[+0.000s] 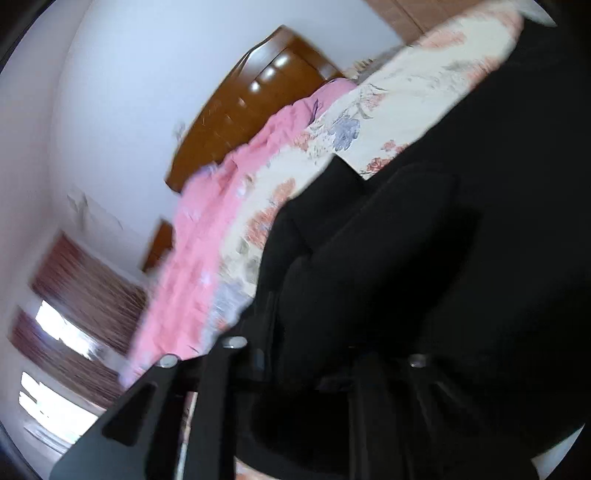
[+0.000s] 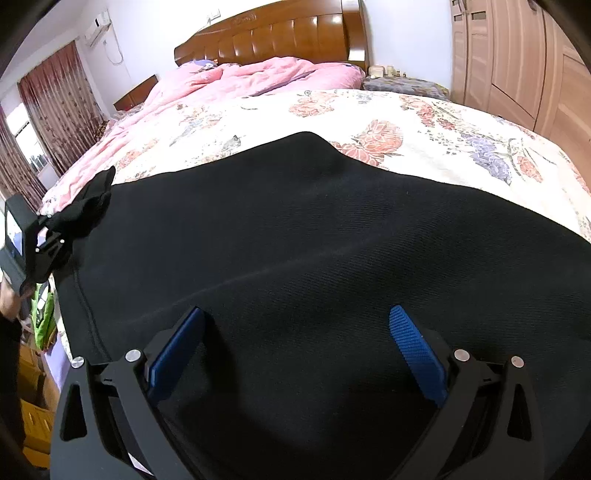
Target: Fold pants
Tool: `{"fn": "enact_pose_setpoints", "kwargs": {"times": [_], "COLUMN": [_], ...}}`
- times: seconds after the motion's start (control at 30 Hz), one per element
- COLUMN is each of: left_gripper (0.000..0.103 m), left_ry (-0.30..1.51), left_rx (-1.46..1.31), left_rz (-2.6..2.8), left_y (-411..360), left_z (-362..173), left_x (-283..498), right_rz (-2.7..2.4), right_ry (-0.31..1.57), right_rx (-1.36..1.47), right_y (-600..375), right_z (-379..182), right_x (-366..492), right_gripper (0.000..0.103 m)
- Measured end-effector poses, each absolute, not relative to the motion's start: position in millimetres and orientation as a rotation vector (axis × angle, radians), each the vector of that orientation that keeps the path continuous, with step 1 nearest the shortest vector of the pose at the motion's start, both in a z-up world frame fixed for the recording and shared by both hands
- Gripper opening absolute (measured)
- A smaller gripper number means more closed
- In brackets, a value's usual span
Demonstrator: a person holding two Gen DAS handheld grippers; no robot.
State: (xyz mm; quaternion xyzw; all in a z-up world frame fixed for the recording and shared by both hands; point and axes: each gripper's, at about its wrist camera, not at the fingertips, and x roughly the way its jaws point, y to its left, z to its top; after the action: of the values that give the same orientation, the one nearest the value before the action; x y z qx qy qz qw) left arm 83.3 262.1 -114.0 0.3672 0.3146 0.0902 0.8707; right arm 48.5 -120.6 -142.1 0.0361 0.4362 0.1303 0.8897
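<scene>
— Bedroom with a wooden headboard [image 2: 273,35] at the far wall, and we are leaning over a bed whose floral sheet [image 2: 424,125] runs right across the right wrist view. What lies on it?

— We have the black pants [image 2: 295,240] spread flat over the near half of the sheet, with a pink quilt [image 2: 236,81] bunched up beyond them toward the headboard. A wardrobe [image 2: 517,66] stands at the right, red curtains [image 2: 55,99] at the left.

— And our right gripper [image 2: 295,350]?

— We hold it low over the pants with its blue pads [image 2: 413,350] wide apart and nothing pinched; the cloth lies beneath the gap.

— Our left gripper [image 2: 70,218]?

— We see it at the left edge of the bed, its fingers drawn together on a bunched corner of the pants that sticks up past the tips. A hand [image 2: 9,299] shows behind it at the frame's edge.

— Does its own camera agree?

— We get a blurred, tilted picture there: black cloth [image 1: 406,277] fills the right and lower part, over the fingers, so we cannot read the tips in it. Sheet, quilt and headboard slant across behind.
</scene>
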Motion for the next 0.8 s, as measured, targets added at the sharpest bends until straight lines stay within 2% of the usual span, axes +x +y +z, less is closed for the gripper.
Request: {"fn": "enact_pose_setpoints", "kwargs": {"times": [0.07, 0.2, 0.3, 0.37, 0.47, 0.6, 0.63, 0.73, 0.8], "left_gripper": [0.012, 0.009, 0.008, 0.008, 0.01, 0.017, 0.022, 0.025, 0.034], "left_ry": [0.635, 0.573, 0.485, 0.522, 0.666, 0.591, 0.579, 0.598, 0.604], "left_rx": [0.586, -0.293, -0.912, -1.132, -1.162, -1.236, -1.229, -1.144, -1.11], "left_rz": [0.172, 0.045, -0.032, -0.052, 0.005, -0.048, -0.049, -0.029, -0.029], "left_y": [276, 387, 485, 510, 515, 514, 512, 499, 494], "left_z": [-100, -57, -82, -109, -143, -156, -154, -143, -136], "left_x": [77, 55, 34, 37, 44, 35, 34, 35, 34], "right_rz": [0.275, 0.27, 0.269, 0.273, 0.272, 0.264, 0.257, 0.308, 0.388], "right_ry": [0.907, 0.913, 0.913, 0.912, 0.914, 0.923, 0.927, 0.899, 0.869], "right_rx": [0.082, 0.066, 0.061, 0.067, 0.068, 0.05, 0.039, -0.004, -0.026], "right_y": [-122, -120, -120, -123, -123, -120, -118, -104, -84], "right_z": [-142, -142, -142, -142, -142, -142, -141, -131, -122], "right_x": [48, 50, 50, 52, 53, 53, 53, 41, 30], "right_gripper": [0.098, 0.098, 0.098, 0.099, 0.098, 0.098, 0.098, 0.098, 0.098]}}
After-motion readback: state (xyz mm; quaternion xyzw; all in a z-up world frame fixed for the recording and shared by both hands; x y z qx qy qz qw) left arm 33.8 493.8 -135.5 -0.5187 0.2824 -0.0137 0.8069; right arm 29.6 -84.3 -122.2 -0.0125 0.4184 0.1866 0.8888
